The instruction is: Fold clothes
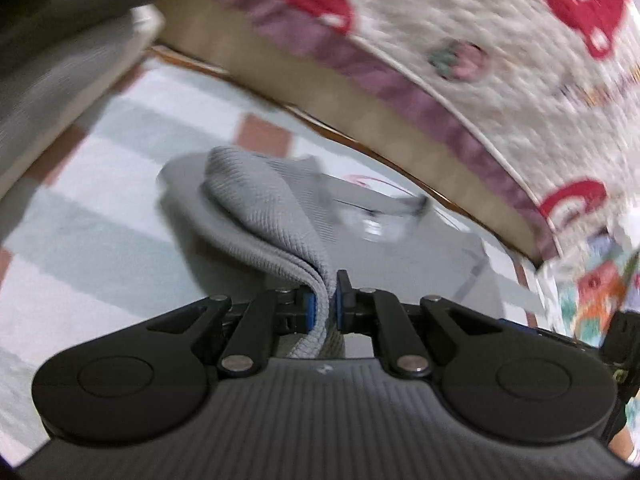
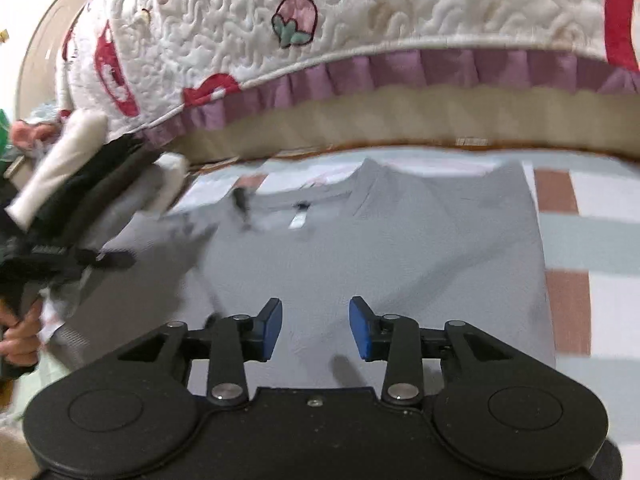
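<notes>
My left gripper [image 1: 326, 300] pinches the gray shirt's [image 1: 260, 216] edge, lifting it toward 10 o'clock. My right gripper [image 2: 316, 328] hangs over the shirt, jaws apart, holding nothing.

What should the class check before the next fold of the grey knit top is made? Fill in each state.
1. Left gripper fingers clamped on the grey knit top's ribbed edge: ok.
2. Right gripper free, nothing between its fingers: ok.
3. Body of the top lying flat on the checked mat: ok.
4. Collar visible, facing the quilted bedcover: ok.
5. Lifted part free of snags underneath: cannot tell.
6. Far sleeve tucked in: cannot tell, blurred.
</notes>
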`<move>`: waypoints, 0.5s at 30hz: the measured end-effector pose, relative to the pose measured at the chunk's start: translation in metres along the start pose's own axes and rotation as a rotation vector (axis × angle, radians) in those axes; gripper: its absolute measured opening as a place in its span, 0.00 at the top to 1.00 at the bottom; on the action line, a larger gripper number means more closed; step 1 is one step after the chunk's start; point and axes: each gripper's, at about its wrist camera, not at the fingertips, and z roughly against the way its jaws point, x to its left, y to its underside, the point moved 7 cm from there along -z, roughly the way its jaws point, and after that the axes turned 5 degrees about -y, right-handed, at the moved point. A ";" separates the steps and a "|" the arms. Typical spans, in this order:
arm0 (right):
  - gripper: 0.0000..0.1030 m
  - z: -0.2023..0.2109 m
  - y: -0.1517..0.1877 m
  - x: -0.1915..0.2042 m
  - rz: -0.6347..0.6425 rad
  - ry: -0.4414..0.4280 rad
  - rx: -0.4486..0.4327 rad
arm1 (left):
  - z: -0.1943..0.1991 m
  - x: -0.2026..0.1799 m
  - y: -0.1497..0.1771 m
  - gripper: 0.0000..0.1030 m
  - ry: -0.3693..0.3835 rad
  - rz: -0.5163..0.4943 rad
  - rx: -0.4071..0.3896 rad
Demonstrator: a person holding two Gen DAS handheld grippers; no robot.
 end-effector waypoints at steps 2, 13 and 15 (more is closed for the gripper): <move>0.58 0.013 0.007 0.000 0.013 -0.014 0.018 | -0.006 -0.037 -0.002 0.92 0.008 -0.036 0.049; 0.58 0.056 0.059 -0.032 -0.046 -0.060 0.038 | -0.137 -0.231 0.047 0.87 0.046 -0.228 0.325; 0.58 0.058 0.064 -0.043 -0.092 -0.055 0.037 | -0.149 -0.232 0.063 0.87 0.121 -0.178 0.386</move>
